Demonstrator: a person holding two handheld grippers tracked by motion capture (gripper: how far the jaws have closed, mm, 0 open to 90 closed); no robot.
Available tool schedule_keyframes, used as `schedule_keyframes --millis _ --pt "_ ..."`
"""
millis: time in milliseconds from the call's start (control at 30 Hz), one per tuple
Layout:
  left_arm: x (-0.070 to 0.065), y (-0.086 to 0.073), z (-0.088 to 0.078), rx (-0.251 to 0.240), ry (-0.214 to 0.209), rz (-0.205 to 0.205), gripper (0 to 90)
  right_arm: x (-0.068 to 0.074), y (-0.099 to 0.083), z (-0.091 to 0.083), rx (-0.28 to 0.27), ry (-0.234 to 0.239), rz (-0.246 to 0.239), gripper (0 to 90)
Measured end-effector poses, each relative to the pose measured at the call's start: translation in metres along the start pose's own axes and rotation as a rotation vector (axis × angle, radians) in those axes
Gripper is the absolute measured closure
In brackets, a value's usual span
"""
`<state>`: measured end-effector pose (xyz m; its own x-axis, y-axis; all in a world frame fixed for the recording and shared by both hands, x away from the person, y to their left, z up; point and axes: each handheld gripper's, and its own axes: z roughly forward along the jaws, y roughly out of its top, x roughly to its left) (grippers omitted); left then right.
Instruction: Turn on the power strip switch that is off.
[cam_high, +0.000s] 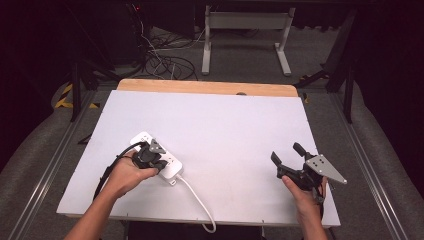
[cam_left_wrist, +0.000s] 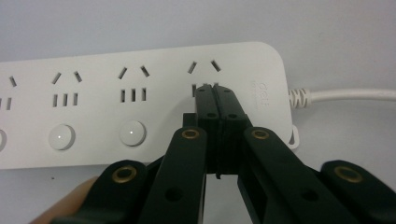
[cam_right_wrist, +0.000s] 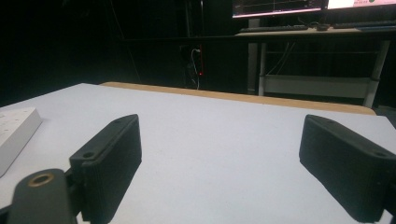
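My left gripper (cam_left_wrist: 215, 93), jaws pressed together, touches the power strip (cam_left_wrist: 140, 93) directly below it by its cord-end socket; my right gripper (cam_high: 289, 158) hovers wide open, empty, well apart.

White table (cam_high: 225, 125) bearing a power strip (cam_high: 170, 165)

We see a white table top (cam_high: 210, 130) with a strip of bare wood (cam_high: 205, 87) along its far edge. Beyond it lies grey carpet floor (cam_high: 240, 65), with a tangle of dark cables (cam_high: 165, 62) at far left and a white desk frame (cam_high: 247, 22) standing farther back. The room behind is dark. Lit monitors (cam_right_wrist: 280, 5) glow at the far right.
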<state>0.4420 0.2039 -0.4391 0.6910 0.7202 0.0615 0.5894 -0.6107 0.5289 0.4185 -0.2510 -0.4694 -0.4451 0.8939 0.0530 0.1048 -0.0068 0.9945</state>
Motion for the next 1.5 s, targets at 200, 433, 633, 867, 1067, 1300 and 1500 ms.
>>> schedule_keyframes --millis 200,433,633,867,1067,1300,1500 --pt "-0.0015 -0.002 0.0004 0.0 0.008 -0.012 90.0 0.0009 0.0 0.0003 0.0 0.002 -0.003 13.8" --pt "-0.0018 -0.0013 0.0008 0.014 0.012 -0.015 90.0 0.0023 0.0002 0.0003 0.0 0.003 -0.003 13.9" --pt "-0.0019 -0.0019 0.0016 0.011 0.008 -0.03 90.0 0.0022 0.0003 -0.0001 0.0 0.001 -0.006 13.9" --pt "-0.0022 -0.0003 0.0018 0.028 0.012 -0.029 90.0 0.0029 0.0007 -0.0004 0.0 0.001 -0.005 14.0" --pt "-0.0014 0.0004 0.0022 0.033 0.006 -0.039 90.0 0.003 0.0008 -0.0005 0.0 0.002 -0.005 14.0" --pt "-0.0014 0.0012 0.003 0.047 0.006 -0.04 90.0 0.0035 0.0012 -0.0005 -0.002 0.001 -0.008 14.1" --pt "-0.0004 0.0015 0.0031 0.047 -0.001 -0.045 90.0 0.0042 0.0013 -0.0004 -0.001 0.006 -0.006 14.2"
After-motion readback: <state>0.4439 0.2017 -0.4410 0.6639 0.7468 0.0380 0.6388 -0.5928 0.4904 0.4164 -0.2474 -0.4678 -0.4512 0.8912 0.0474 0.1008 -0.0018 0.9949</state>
